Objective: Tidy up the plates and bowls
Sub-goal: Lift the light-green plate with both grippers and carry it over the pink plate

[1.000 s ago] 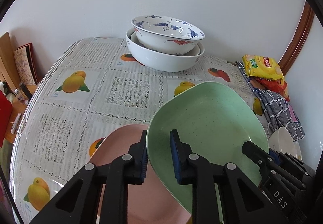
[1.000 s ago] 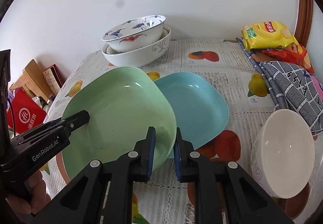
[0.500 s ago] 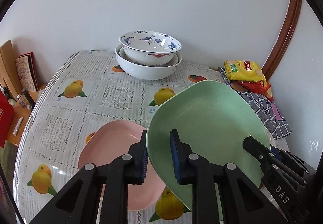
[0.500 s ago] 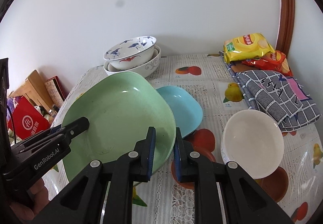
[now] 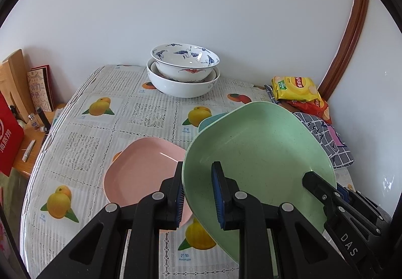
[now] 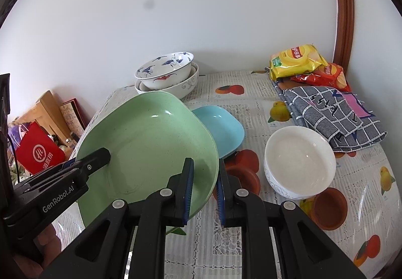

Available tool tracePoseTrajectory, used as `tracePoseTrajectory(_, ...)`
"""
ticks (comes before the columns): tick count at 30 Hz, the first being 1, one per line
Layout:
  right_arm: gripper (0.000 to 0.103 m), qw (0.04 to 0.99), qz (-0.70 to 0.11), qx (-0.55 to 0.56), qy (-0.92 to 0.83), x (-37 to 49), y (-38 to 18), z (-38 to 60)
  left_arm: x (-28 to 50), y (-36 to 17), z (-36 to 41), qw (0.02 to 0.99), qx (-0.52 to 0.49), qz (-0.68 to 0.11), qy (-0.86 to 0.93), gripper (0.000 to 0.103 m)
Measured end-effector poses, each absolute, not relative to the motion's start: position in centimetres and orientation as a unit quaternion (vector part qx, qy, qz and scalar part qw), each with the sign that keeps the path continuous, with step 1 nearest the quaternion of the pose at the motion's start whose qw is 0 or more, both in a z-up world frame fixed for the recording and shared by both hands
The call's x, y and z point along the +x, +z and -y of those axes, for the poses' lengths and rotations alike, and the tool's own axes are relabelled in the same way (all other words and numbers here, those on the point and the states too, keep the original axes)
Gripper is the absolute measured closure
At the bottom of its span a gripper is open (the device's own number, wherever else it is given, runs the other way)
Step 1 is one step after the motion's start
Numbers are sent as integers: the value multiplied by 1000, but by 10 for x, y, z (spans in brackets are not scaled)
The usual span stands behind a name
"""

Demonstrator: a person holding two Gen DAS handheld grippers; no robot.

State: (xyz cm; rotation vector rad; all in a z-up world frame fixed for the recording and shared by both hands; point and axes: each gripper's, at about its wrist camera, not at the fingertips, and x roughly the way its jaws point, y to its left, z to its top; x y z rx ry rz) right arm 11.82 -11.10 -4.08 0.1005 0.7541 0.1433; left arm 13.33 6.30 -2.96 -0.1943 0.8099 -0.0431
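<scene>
Plate status: green plate (image 5: 258,153) is off the counter (image 5: 105,133), tilted, carried between both claws. Left claw (image 5: 198,193) pinches the rim on one side, one pad inside the well and one under the lip. Right claw (image 6: 204,183) pinches the opposite rim the same way. Both sets of jaws stand narrow, clamped on the plate edge.

Handling read (judgement from looks only):
- Speckled matte finish, thin wall, rounded-square shape. Probably wheat-straw plastic or melamine, so light and stiff, low break risk.
- Surface looks smooth, so a rim pinch can slip or pivot if only one claw holds it. Two-sided grip kills the rotation.
- Best hold is mid-side of the rim, where the lip is straightest; corners curve away from flat pads.

Neighbours:
- Pink plate (image 5: 145,168) lies flat on the counter, below and left of the green one in the left view.
- Blue plate (image 6: 221,128) lies flat, partly hidden behind the green plate in the right view.
- White bowl (image 6: 300,161) sits well right of it, near a checked cloth (image 6: 331,113).
- Two patterned bowls (image 5: 184,70) are nested at the far edge by the wall. Those look ceramic: heavier, glazed, chip-prone. Rim pinch is riskier there.

Likely stack target is pink or blue (cannot tell which). Level the plate before setting it down.
</scene>
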Motion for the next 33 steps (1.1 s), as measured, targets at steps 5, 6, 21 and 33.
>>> tracePoseTrajectory(5,86,927,-366,45,68,110,-38,110,125,-27,-62,916,-94,-390,-20,83)
tracePoseTrajectory(6,86,927,-366,44,68,109,-38,110,124,-27,-62,916,-95,-390,-20,83)
tracePoseTrajectory(21,86,916,-391,35,83,115,-60,82,120,-52,-89,906,-104,-410,1,83)
tracePoseTrajectory(33,86,900,-423,23,97,133,-89,50,127,-83,-120,892,-115,-437,23,83)
